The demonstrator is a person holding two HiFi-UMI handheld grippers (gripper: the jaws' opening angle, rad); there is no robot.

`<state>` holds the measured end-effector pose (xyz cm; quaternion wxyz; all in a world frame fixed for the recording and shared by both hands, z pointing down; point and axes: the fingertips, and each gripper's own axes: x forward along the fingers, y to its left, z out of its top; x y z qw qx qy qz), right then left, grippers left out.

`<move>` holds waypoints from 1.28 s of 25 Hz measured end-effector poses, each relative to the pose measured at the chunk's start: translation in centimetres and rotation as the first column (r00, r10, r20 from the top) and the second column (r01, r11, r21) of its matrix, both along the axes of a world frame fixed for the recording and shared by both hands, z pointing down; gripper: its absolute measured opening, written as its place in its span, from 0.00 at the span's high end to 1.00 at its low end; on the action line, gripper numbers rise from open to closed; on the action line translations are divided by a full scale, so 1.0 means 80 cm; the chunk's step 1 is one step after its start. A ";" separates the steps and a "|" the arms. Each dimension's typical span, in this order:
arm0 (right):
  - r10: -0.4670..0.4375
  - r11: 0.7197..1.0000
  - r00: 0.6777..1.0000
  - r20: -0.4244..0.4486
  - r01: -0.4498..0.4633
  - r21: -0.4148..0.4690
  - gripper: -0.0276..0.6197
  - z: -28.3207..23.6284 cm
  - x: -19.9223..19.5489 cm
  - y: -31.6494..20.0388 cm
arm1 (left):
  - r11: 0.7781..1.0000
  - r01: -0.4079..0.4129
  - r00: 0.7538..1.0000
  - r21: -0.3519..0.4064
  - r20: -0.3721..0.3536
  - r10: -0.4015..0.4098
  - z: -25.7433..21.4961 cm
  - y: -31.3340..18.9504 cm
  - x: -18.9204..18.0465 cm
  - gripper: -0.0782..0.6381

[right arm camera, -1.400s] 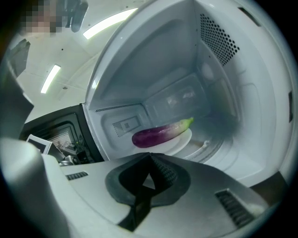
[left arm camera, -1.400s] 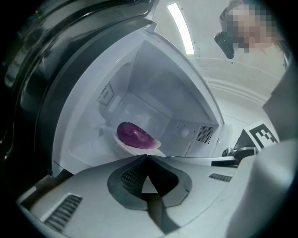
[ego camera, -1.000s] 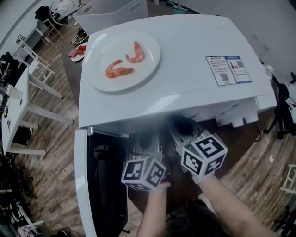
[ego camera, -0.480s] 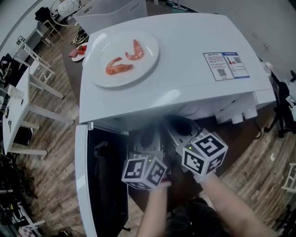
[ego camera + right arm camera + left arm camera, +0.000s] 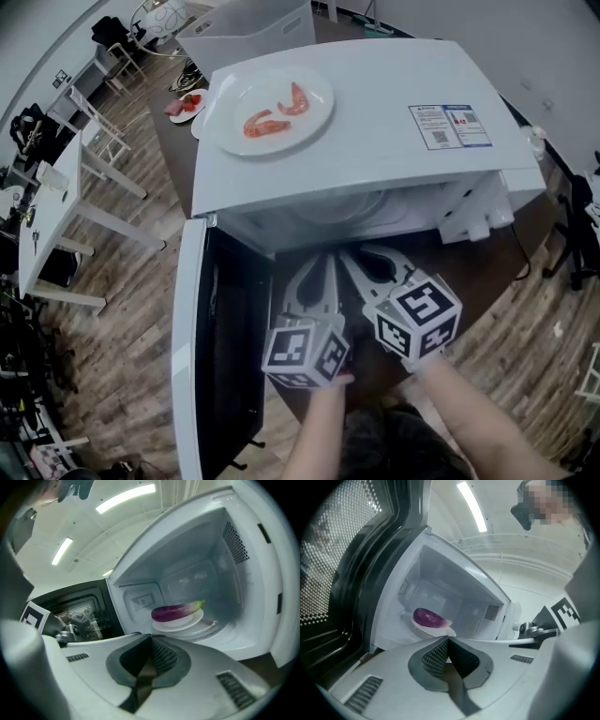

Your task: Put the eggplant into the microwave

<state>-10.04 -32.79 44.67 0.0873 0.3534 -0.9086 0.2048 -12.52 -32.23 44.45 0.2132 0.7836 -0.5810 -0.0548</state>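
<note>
A purple eggplant [image 5: 427, 617] [image 5: 176, 611] lies on a white plate [image 5: 436, 630] [image 5: 180, 622] inside the white microwave [image 5: 375, 141], whose cavity is open. Both grippers are outside the cavity, just in front of its opening and side by side. My left gripper [image 5: 317, 274] [image 5: 447, 640] has its jaws together with nothing between them. My right gripper [image 5: 364, 261] [image 5: 151, 637] is also shut and empty. In the head view the microwave's top hides the eggplant.
The microwave door [image 5: 199, 356] stands swung open at the left, close beside the left gripper. A plate with two shrimp [image 5: 272, 111] sits on the microwave's top. The control knobs [image 5: 476, 225] are at the right front. A white table [image 5: 47, 216] stands further left.
Both grippers have drawn back out of the microwave opening toward the person, staying shut. Their jaws now show fully in the head view.
</note>
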 end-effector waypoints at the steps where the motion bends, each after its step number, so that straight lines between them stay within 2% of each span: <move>1: -0.005 1.000 1.000 0.000 0.005 0.003 0.96 -0.002 0.000 0.006 | 1.000 0.003 1.000 0.002 0.005 -0.003 -0.002 0.006 0.000 0.89; 8: -0.032 0.998 0.999 -0.020 0.033 0.047 0.96 -0.016 0.012 0.054 | 1.000 -0.001 0.999 0.015 0.035 0.001 -0.016 0.053 0.014 0.89; 15: -0.049 0.997 0.999 0.014 0.049 0.056 0.96 -0.042 0.030 0.101 | 0.999 -0.006 0.999 0.039 0.046 0.004 -0.036 0.100 0.034 0.89; 21: -0.074 0.994 0.997 -0.003 0.074 0.087 0.96 -0.063 0.039 0.140 | 0.999 0.001 0.999 0.051 0.050 -0.003 -0.053 0.141 0.046 0.89; 25: -0.087 0.993 0.996 0.007 0.087 0.082 0.96 -0.073 0.044 0.166 | 0.999 -0.002 0.998 0.052 0.062 -0.002 -0.062 0.167 0.052 0.89; 32: -0.094 0.994 0.995 0.024 0.092 0.063 0.96 -0.088 0.061 0.203 | 0.999 -0.029 0.999 0.037 0.041 0.028 -0.078 0.205 0.069 0.89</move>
